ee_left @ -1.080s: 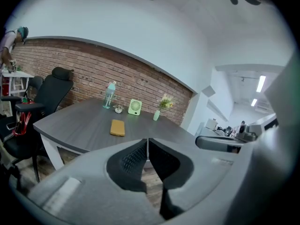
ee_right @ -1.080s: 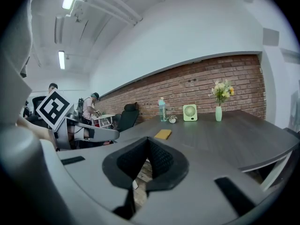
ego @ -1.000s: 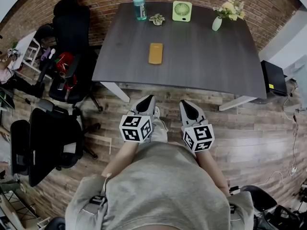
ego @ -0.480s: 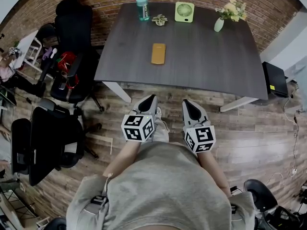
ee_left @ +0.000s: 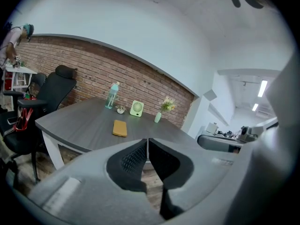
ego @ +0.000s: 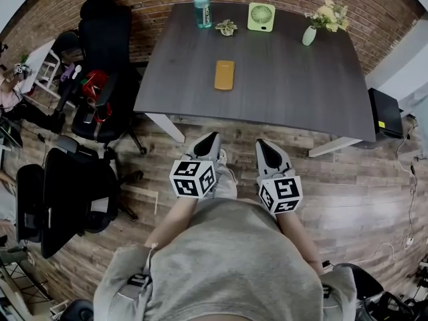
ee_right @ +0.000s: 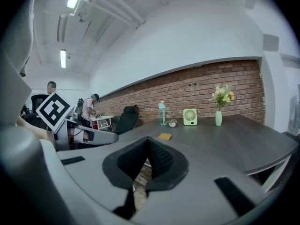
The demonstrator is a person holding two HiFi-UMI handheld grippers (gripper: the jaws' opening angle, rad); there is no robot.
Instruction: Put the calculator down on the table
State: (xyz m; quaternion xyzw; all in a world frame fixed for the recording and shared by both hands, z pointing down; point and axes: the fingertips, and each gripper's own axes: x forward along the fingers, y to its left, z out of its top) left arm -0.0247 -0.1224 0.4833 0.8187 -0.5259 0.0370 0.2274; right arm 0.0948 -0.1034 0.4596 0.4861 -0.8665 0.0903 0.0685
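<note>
The calculator (ego: pixel 225 74) is a flat orange-yellow slab lying on the dark table (ego: pixel 281 92), left of its middle. It also shows small in the left gripper view as the calculator (ee_left: pixel 119 128) and in the right gripper view as the calculator (ee_right: pixel 164 136). My left gripper (ego: pixel 208 140) and right gripper (ego: pixel 263 146) are held side by side close to the body, over the wooden floor short of the table's near edge. Both point toward the table. The left gripper (ee_left: pixel 148 142) and right gripper (ee_right: pixel 148 141) have their tips together with nothing between them.
Along the table's far edge stand a teal bottle (ego: pixel 202 5), a small plant (ego: pixel 227 27), a green fan (ego: pixel 261 17) and a vase of flowers (ego: pixel 309 32). Black office chairs (ego: pixel 100 45) crowd the left. A black box (ego: pixel 382 111) sits right of the table.
Only the head view has drifted a little. Both grippers and the calculator keep their places.
</note>
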